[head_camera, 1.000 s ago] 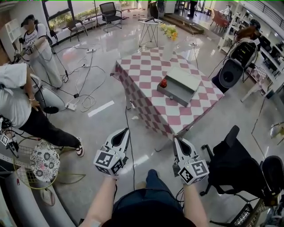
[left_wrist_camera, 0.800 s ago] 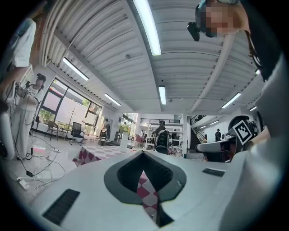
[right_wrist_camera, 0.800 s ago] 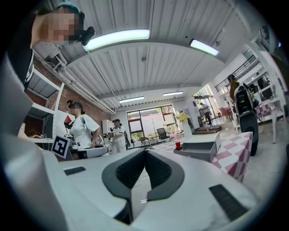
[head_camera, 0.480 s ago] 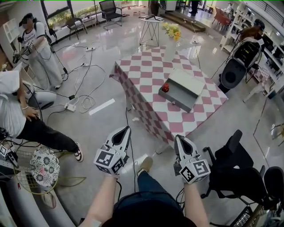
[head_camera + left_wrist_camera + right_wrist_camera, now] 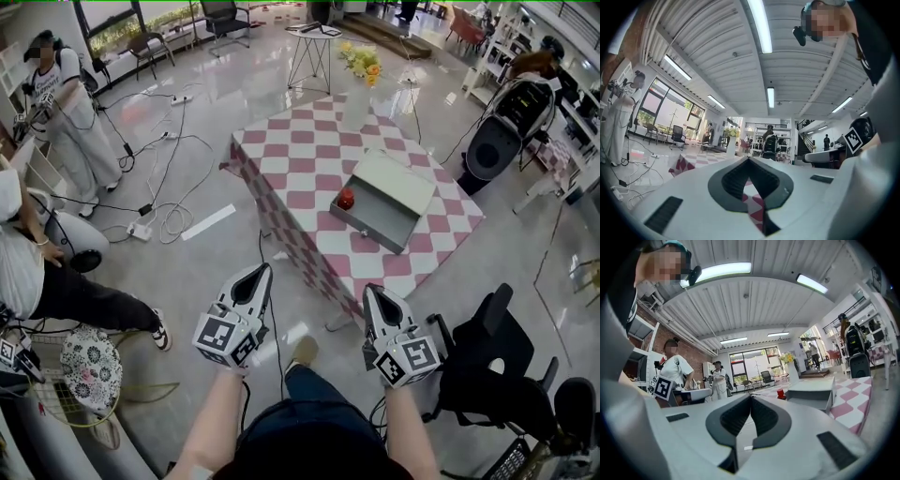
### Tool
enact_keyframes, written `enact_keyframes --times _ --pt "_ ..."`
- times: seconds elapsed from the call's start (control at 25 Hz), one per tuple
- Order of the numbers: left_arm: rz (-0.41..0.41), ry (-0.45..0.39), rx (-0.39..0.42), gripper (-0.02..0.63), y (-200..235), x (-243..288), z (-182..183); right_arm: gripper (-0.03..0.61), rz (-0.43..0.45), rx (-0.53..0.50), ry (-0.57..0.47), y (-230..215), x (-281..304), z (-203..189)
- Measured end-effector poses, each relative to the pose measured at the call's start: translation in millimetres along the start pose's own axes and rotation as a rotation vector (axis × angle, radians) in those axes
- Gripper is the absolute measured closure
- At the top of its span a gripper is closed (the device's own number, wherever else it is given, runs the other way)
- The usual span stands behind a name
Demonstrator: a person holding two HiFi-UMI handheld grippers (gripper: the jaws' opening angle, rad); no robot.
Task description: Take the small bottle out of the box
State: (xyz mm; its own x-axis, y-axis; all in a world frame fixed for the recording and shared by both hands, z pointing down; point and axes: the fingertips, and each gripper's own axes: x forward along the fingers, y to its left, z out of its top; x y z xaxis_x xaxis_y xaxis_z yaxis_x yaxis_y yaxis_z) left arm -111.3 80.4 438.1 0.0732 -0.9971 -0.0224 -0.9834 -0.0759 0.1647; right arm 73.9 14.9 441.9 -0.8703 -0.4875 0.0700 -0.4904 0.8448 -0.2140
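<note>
Person is holding two empty grippers toward a checkered table.
The left gripper (image 5: 261, 270) and right gripper (image 5: 368, 290) are being held clenched, well short of the table (image 5: 281, 150); farther off, the small bottle (image 5: 346, 199) is standing at the open box's (image 5: 370, 230) left corner.

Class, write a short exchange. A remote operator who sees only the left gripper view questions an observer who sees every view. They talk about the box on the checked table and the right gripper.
Operator: Past my gripper I see only checked cloth. Where is the box?
Observer: The grey box lies open on the checked table, towards its right side in the head view.
Operator: Is anything near it?
Observer: A small red thing, likely the bottle, stands at the box's left end. I cannot tell whether it is inside or just beside the box.
Operator: And the right gripper?
Observer: The right gripper is shut with nothing between its jaws. It is short of the table's near edge.
</note>
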Motion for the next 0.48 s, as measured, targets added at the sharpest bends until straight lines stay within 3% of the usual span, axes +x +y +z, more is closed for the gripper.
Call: enact_keyframes --times 0.48 --pt "-0.026 0.028 -0.013 0.612 40.8 75.9 -0.2 0.575 -0.025 0.005 0.018 -47.0 68.9 11.5"
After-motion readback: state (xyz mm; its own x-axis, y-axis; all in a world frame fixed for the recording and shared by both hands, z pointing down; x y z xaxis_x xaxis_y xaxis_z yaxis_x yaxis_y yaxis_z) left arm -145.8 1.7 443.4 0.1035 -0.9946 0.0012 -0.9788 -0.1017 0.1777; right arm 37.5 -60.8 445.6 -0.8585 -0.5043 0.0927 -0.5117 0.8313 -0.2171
